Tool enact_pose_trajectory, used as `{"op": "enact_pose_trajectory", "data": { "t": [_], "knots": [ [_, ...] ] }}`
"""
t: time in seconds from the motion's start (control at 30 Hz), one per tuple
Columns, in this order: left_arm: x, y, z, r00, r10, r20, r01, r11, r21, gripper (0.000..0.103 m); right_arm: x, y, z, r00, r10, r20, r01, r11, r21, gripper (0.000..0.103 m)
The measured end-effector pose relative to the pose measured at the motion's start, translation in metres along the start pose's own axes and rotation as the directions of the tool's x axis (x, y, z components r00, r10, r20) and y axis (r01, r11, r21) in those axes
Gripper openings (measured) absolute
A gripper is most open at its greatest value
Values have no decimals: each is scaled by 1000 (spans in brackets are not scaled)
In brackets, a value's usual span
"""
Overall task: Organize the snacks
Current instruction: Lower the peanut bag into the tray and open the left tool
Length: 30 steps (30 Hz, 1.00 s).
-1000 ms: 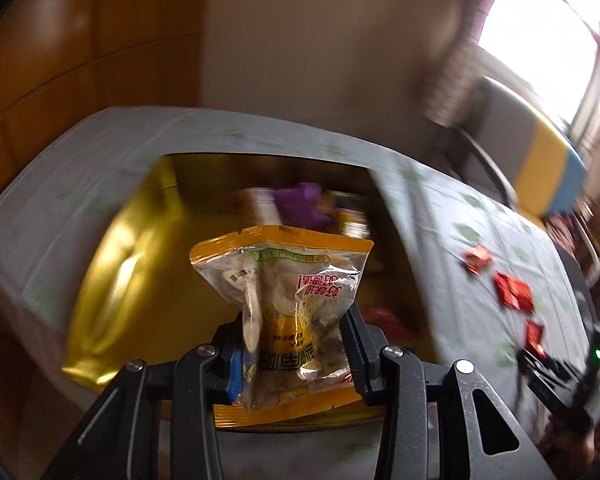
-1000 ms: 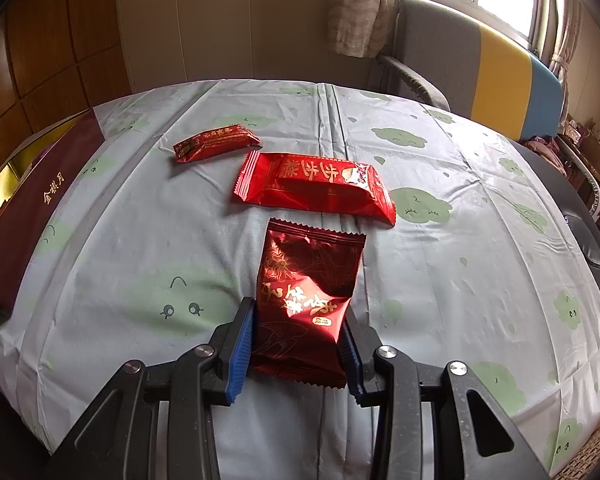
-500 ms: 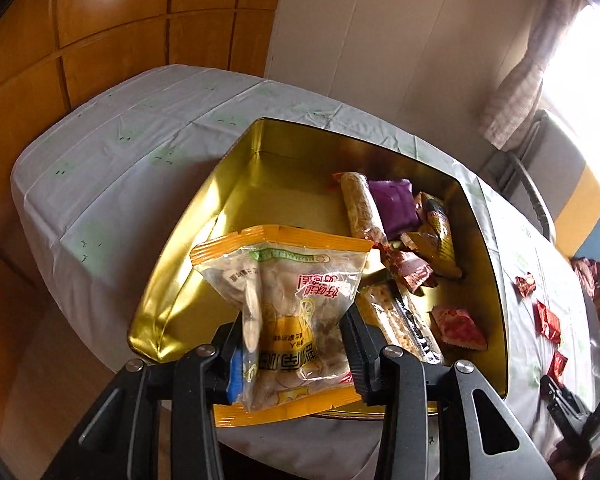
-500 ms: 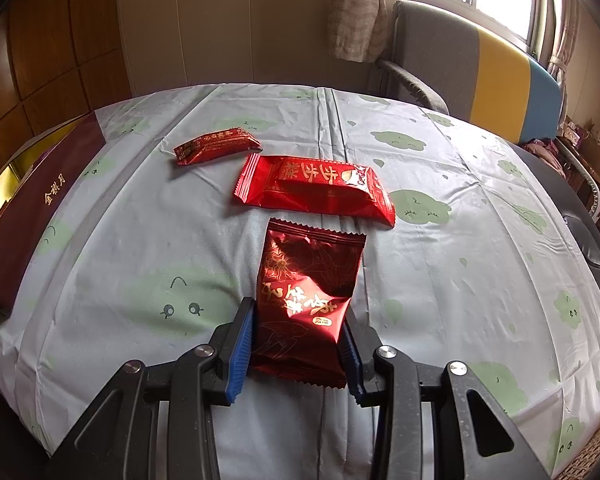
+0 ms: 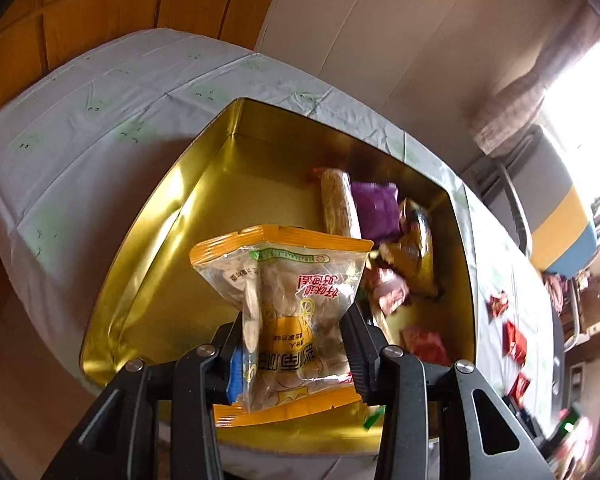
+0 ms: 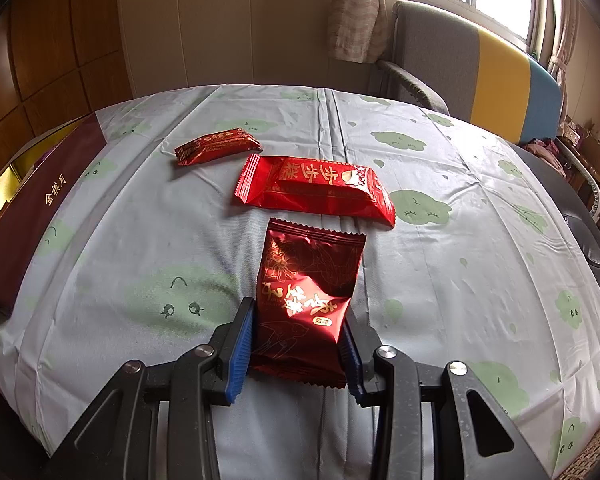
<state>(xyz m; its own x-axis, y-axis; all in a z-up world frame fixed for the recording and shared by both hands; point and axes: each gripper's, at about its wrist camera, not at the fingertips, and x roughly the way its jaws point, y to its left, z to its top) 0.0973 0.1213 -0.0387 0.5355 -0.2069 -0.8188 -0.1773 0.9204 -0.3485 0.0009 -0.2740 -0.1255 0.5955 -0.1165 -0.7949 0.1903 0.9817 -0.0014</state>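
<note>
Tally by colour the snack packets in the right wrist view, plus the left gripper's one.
Bright red: 1, the long packet
Dark red: 2, the small bar and the pouch in the right gripper
Orange and clear: 1, the bag in the left gripper
Total: 4

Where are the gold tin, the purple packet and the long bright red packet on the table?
gold tin [image 5: 152, 264], left wrist view, bare left inner wall.
purple packet [image 5: 374, 210], left wrist view, middle of its wrapper, inside the tin.
long bright red packet [image 6: 316, 188], right wrist view, middle of its top face.
</note>
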Motion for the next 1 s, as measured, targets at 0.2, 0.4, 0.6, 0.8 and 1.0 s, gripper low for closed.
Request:
{"op": "enact_pose_trajectory", "data": {
  "t": [0.2, 0.4, 0.6, 0.8, 1.0],
  "knots": [
    [12, -8, 21, 1000, 3, -15, -3, 1000, 23, 42, 0, 0, 0, 1000, 0, 0, 0, 1000, 1, 40],
    [36, -14, 52, 999, 11, -41, -10, 1000, 28, 43, 0, 0, 1, 1000, 0, -4, 0, 1000, -1, 40],
    [74, -15, 78, 994, 29, -102, -26, 999, 25, 44, 1, -1, 1, 1000, 0, -7, -1, 1000, -2, 40],
    [74, -23, 77, 993, 113, -22, -111, 990, 84, 55, 1, -1, 1, 1000, 2, -7, -2, 1000, 0, 40],
    [40, -44, 46, 970, 198, 142, -225, 952, 208, 55, 1, 0, 1, 1000, 1, -7, -1, 1000, 0, 40]
  ]
}}
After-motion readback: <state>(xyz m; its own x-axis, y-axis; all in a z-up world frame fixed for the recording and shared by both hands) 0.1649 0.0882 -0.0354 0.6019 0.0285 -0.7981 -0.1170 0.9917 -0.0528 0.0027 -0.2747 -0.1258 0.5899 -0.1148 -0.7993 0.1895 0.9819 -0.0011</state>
